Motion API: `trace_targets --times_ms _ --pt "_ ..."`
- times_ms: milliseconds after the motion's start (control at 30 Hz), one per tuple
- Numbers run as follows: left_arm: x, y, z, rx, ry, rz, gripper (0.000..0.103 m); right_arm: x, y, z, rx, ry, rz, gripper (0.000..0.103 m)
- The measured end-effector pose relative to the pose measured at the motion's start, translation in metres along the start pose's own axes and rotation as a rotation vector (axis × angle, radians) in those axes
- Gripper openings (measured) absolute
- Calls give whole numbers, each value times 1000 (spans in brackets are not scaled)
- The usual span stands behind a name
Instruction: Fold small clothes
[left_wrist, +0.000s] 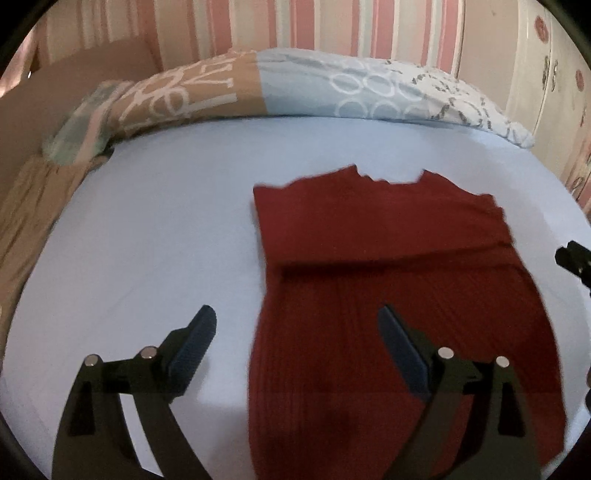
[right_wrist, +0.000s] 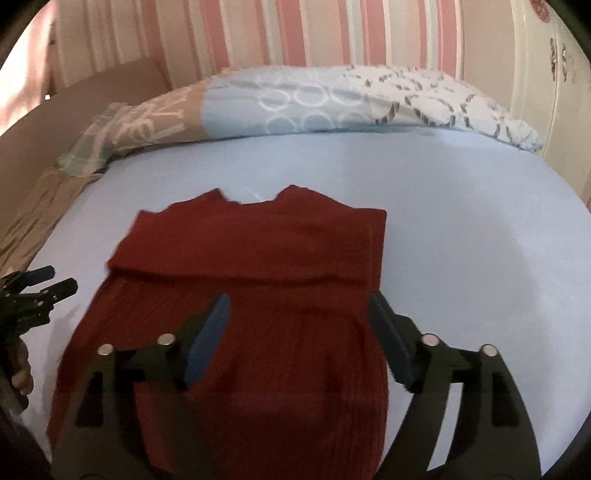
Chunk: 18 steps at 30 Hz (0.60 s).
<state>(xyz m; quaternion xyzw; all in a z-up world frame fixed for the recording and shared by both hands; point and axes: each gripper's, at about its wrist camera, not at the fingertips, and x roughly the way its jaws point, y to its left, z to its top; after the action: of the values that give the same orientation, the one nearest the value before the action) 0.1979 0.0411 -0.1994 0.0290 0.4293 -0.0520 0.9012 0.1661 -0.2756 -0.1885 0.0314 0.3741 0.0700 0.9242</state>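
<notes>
A dark red ribbed garment (left_wrist: 388, 258) lies flat on the pale blue bed sheet (left_wrist: 155, 229), its far part folded back over the body with the fold edge running across. My left gripper (left_wrist: 297, 321) hovers above the garment's near left edge, jaws wide apart and empty. In the right wrist view the same garment (right_wrist: 258, 251) lies under my right gripper (right_wrist: 299, 310), which is open above its middle with nothing between the blue pads. The left gripper (right_wrist: 55, 284) shows at that view's left edge, a hand behind it. The right gripper's tip (left_wrist: 572, 254) peeks in at the left wrist view's right edge.
A patterned duvet (left_wrist: 295, 88) in tan, blue and white is bunched along the far side of the bed. A striped pink wall stands behind it, with a white wardrobe door (left_wrist: 546, 74) at the right. A tan bed skirt (left_wrist: 33, 206) hangs at the left.
</notes>
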Motion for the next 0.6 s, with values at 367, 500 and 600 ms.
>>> trace_targets --times_ms 367,500,600 --pt "-84 -3 -123 -71 88 -85 95 -109 30 -114 -61 -30 -80 90" --pt "-84 -14 -150 -88 140 -132 95 -116 29 -137 -22 -6 -72 89" --pt "-82 -27 -159 -80 161 -133 95 -118 29 -145 -5 -2 -67 89"
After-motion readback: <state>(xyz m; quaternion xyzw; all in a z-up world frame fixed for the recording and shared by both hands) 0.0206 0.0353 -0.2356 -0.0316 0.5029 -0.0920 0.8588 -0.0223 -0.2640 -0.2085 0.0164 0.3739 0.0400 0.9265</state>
